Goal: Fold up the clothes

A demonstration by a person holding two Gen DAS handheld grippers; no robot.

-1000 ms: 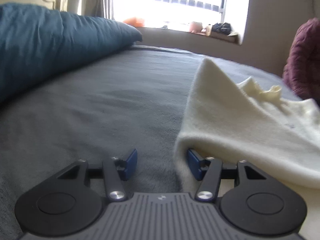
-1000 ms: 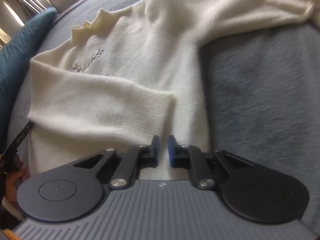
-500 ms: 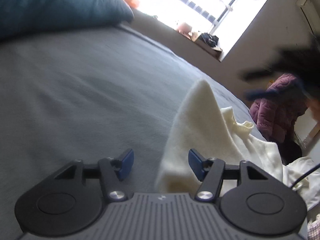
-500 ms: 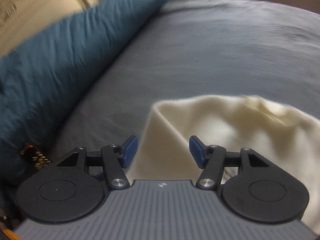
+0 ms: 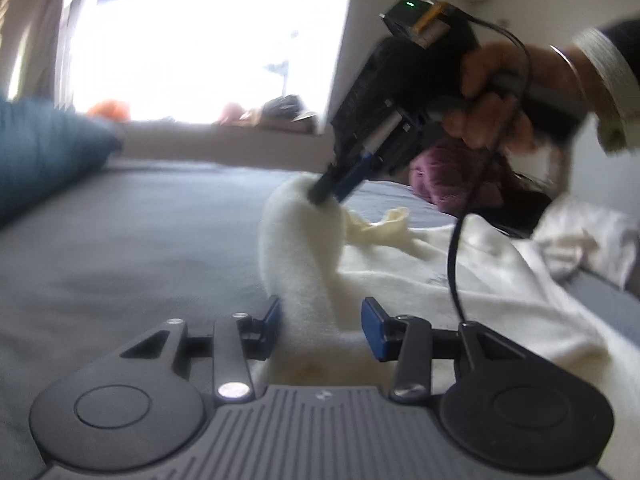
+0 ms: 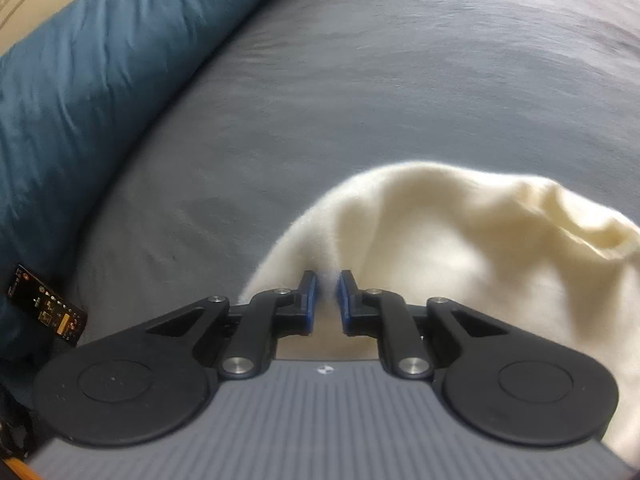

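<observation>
At frame centre the right gripper point(image 6: 328, 294) closes, pinching the cream sweater point(image 6: 460, 248) on the bed point(image 6: 360, 80), while the closing left gripper point(image 5: 320, 326) straddles its fold unclamped.

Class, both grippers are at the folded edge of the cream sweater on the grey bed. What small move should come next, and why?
Probably finish closing the left gripper: the cream sweater edge stands between its closing jaws, the right-hand pad still clear of it, while the right gripper already pinches the fold further along.
</observation>
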